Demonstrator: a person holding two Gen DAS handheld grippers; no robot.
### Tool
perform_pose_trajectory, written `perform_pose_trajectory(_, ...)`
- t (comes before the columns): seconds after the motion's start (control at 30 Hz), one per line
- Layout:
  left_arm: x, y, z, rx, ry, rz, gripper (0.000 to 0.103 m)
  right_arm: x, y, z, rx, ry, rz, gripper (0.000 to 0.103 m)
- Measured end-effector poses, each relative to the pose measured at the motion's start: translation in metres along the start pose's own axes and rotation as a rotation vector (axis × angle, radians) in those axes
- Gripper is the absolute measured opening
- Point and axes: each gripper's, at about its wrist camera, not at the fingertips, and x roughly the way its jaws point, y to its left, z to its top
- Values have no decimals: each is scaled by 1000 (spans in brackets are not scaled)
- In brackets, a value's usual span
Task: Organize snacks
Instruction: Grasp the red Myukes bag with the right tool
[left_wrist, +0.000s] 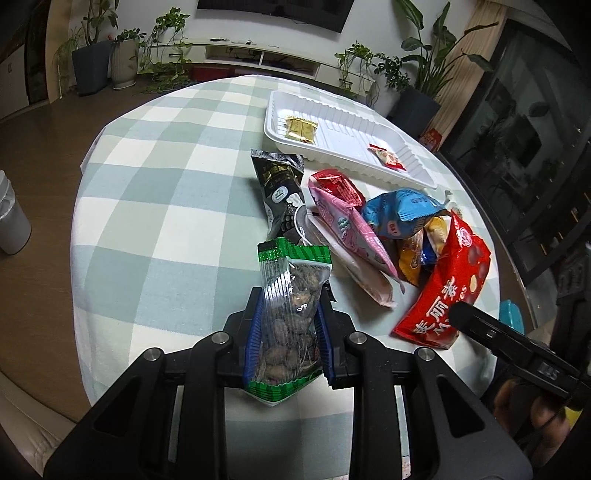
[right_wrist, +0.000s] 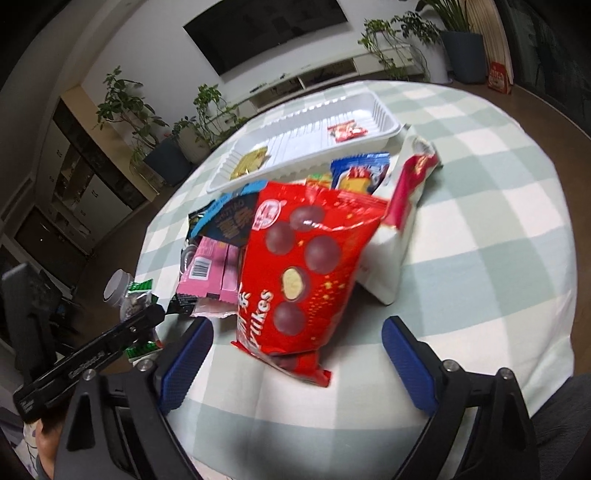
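Checked cloth covers the round desk (left_wrist: 155, 206), with a white tray (left_wrist: 332, 147) at its far side. Left gripper (left_wrist: 286, 332) fingers pinch a light, crinkly nut packet (left_wrist: 291, 291) at mid-body. Right gripper (right_wrist: 295, 354) fingers stand wide, flanking the slippery red chocolate-ball bag (right_wrist: 306, 266); piled packets crowd behind it.

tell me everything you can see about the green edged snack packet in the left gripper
The green-edged packet is a small clear plastic pouch with shiny green striped seals at both ends, the top one torn or notched. Brown, nut-like pieces show through the film. It stands roughly upright, lifted off the checked tablecloth, pinched at its sides between the blue pads of the left gripper. Only those pads seem to touch it; the snack pile lies apart to its right.
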Motion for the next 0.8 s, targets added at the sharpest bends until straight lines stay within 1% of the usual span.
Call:
perform_pose_trajectory(0.2, 0, -2, -1, 5, -2, -16, 24, 17, -6, 8, 96, 10, -21, 94)
perform_pose_trajectory(0.4, 3, -4, -1, 12, 6, -20, 24, 21, 1, 9, 65, -11, -51, 88)
perform_pose_trajectory(0.43, 3, -4, -1, 13, 7, -19, 24, 21, 2, 8, 53, -12, -59, 85)
perform_pose_trajectory(0.47, 4, -5, -1, 14, 8, -19, 24, 21, 2, 8, 46, -17, -63, 79)
perform_pose_trajectory(0.5, 4, -5, -1, 14, 9, -18, 24, 20, 2, 7, 43, -19, -61, 75)
perform_pose_trajectory(0.53, 5, -5, -1, 15, 10, -17, 24, 20, 1, 7, 42, -18, -57, 66)
perform_pose_trajectory(0.57, 5, -5, -1, 16, 11, -17, 24, 20, 0, 8, 41, -17, -54, 56)
perform_pose_trajectory(0.6, 5, -5, -1, 17, 12, -15, 24, 20, -1, 9, 41, -15, -54, 51)
perform_pose_trajectory(0.67, 6, -5, -1, 18, 14, -11, 24, 17, -3, 7, 48, -17, -55, 46)
perform_pose_trajectory(0.8, 7, -5, -2, 20, 16, -10, 24, 12, -8, 4, 58, -18, -47, 41)
